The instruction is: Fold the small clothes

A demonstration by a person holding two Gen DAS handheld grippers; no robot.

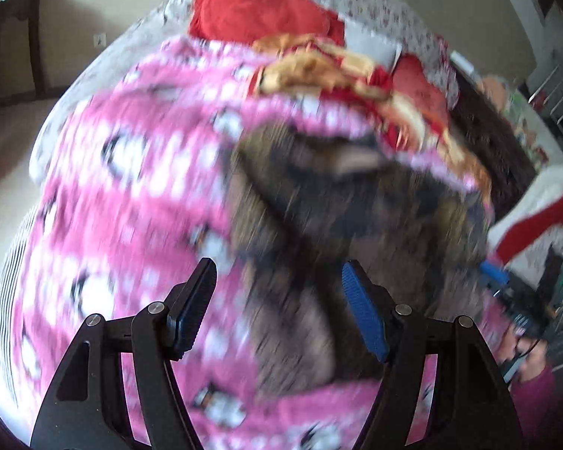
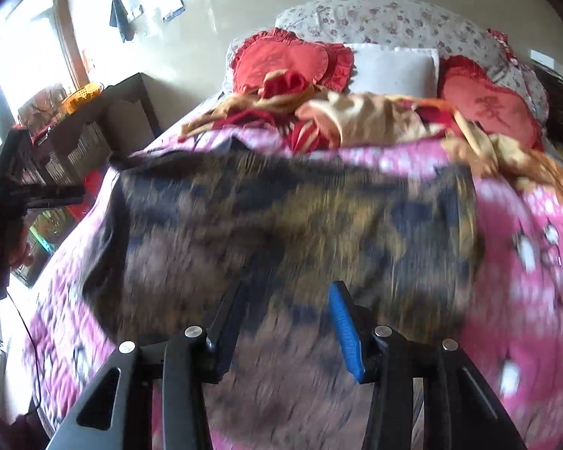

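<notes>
Both claws spread, empty: left claw (image 1: pixel 277 285), right claw (image 2: pixel 285 303) above brown patterned garment (image 2: pixel 281 217) on pink blanket (image 1: pixel 131 187).

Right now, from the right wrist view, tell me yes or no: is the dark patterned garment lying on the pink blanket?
Yes, the dark patterned garment lies spread over the pink blanket.

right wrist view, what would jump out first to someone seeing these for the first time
The dark brown patterned garment spread flat across the middle of the bed, blurred by motion, lies on a bright pink printed blanket. Behind it, near the headboard, sit two red heart-shaped cushions with a white pillow between them and a crumpled red and tan cloth in front. The right gripper hangs open above the garment's near edge.
</notes>
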